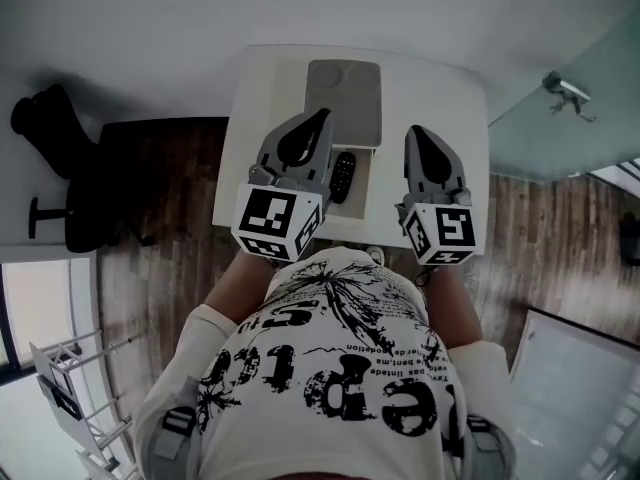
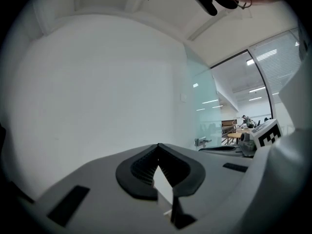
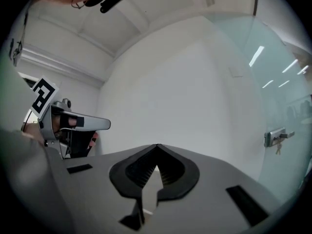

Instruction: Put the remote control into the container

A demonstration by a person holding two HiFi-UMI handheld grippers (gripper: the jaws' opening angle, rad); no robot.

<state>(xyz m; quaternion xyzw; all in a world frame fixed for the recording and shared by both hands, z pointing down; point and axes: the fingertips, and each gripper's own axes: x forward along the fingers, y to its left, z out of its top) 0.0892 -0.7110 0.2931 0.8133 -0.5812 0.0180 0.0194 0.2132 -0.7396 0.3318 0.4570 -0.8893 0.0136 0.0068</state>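
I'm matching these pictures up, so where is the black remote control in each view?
Head view: the black remote control lies at centre, on the white table.
Left gripper view: not in it.
Right gripper view: not in it.
Shared landmark: the metal handle on the glass wall, in all three.

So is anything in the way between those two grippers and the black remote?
Nothing visible is. The remote lies uncovered beside the grey container, seen between the left gripper and right gripper, both shut and empty. Whether it already sits in a compartment, I cannot tell.
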